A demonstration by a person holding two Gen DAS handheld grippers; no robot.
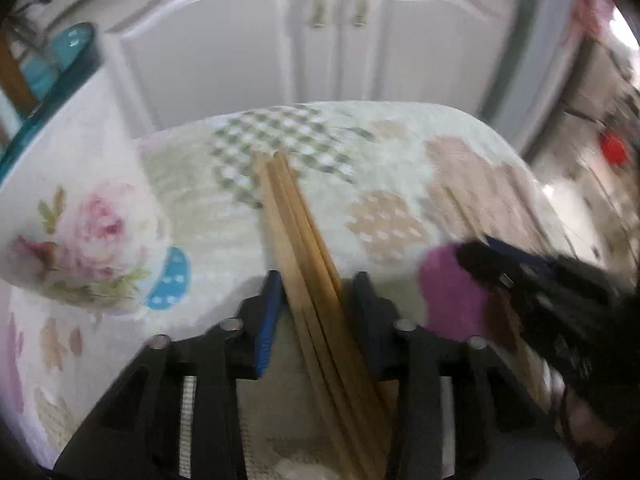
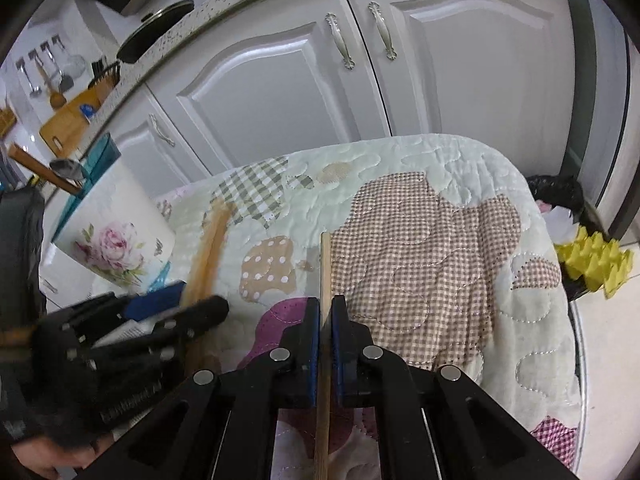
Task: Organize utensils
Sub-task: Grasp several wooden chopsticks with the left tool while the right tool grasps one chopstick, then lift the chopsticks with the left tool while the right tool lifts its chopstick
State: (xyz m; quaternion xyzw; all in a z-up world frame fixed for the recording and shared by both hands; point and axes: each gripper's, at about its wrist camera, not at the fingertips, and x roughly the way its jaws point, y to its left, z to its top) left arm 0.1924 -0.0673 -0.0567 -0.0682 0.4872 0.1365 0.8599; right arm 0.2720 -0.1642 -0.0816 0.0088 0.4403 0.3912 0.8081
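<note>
Right wrist: right gripper (image 2: pixel 325 312) pinches one chopstick (image 2: pixel 325 264); left gripper (image 1: pixel 316 304) spread round chopstick bundle (image 1: pixel 296 232). We reckon next: into flowered holder (image 2: pixel 116 232).

In the left wrist view the bundle of pale wooden chopsticks (image 1: pixel 308 248) is motion-blurred, and its near end runs out of the bottom edge; whether the blue pads touch it cannot be told. The right tool (image 1: pixel 472 258) is a dark smear beside the bundle. In the right wrist view the single wooden chopstick (image 2: pixel 325 264) is cut off below, and the left tool (image 2: pixel 192 300) is blurred.
</note>
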